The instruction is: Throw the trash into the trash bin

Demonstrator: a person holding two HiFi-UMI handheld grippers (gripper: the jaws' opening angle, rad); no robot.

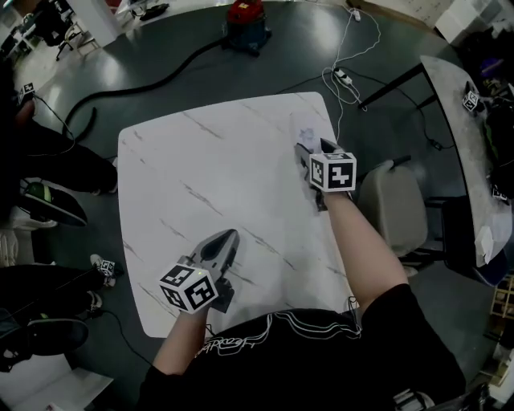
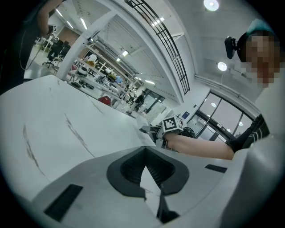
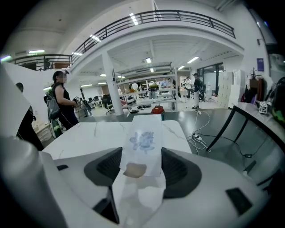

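A white tissue packet (image 3: 143, 141) with a blue flower print and a brown tab lies on the white marble table (image 1: 201, 160) near its right edge, small in the head view as the packet (image 1: 307, 135). My right gripper (image 3: 141, 161) has its jaws wide around it, and both pads meet the packet's long sides. In the head view the right gripper (image 1: 310, 152) points away from me. My left gripper (image 1: 227, 238) rests low over the table's near left part, and in its own view the left gripper (image 2: 144, 162) is shut with nothing seen between the pads.
A beige rounded seat or bin (image 1: 393, 205) stands just off the table's right edge. A second table (image 1: 466, 136) is at the far right. A red vacuum (image 1: 245, 20) with a black hose, floor cables (image 1: 345, 76) and people's legs at the left surround the table.
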